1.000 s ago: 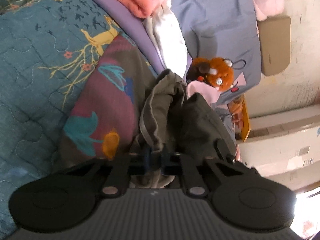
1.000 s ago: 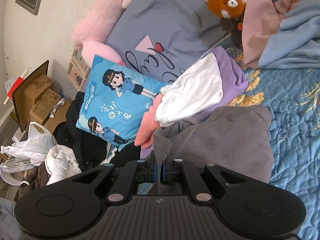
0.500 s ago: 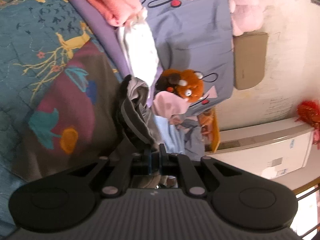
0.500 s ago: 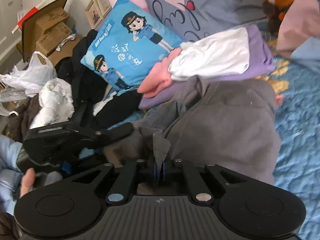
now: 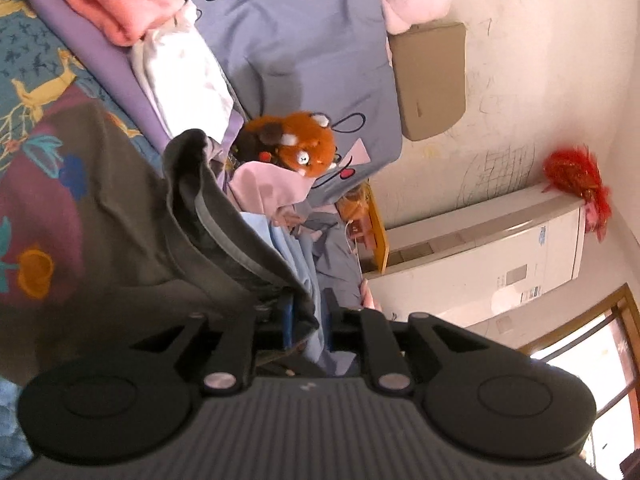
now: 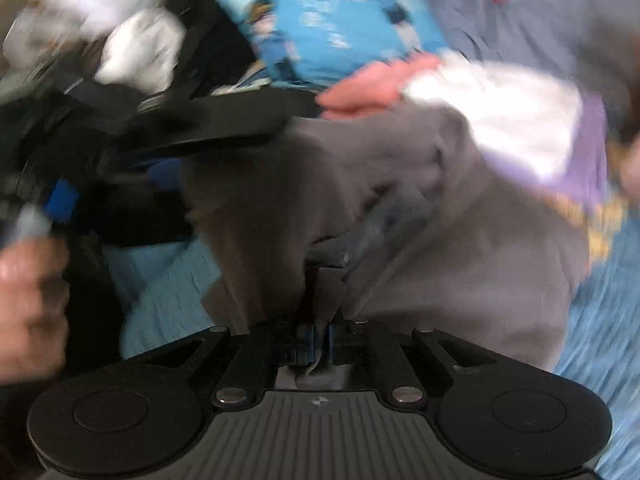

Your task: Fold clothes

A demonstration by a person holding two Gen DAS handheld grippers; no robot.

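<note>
A dark grey T-shirt (image 5: 120, 220) with a maroon, teal and orange print lies on the teal quilt (image 5: 24, 40). Its collar end is lifted toward my left gripper (image 5: 308, 316). That gripper's blue pads stand apart, with the hem still hanging between them against the left pad, and pale cloth shows through the gap. In the blurred right wrist view the same shirt (image 6: 460, 260) shows its plain grey side. My right gripper (image 6: 319, 340) is shut on a pinch of its edge. A person's hand (image 6: 28, 280) holds the other tool at the left.
A folded stack of purple, coral and white clothes (image 5: 180, 72) lies just beyond the shirt. Behind it are a red panda plush (image 5: 296, 144), a grey-blue pillow (image 5: 300, 40) and a blue cartoon cushion (image 6: 332, 20). Loose pink and blue clothes (image 5: 272, 192) are heaped nearby.
The left gripper's pads have parted wider around the hem. The right gripper has swung quickly toward the left one, carrying the shirt edge; its view is now blurred.
</note>
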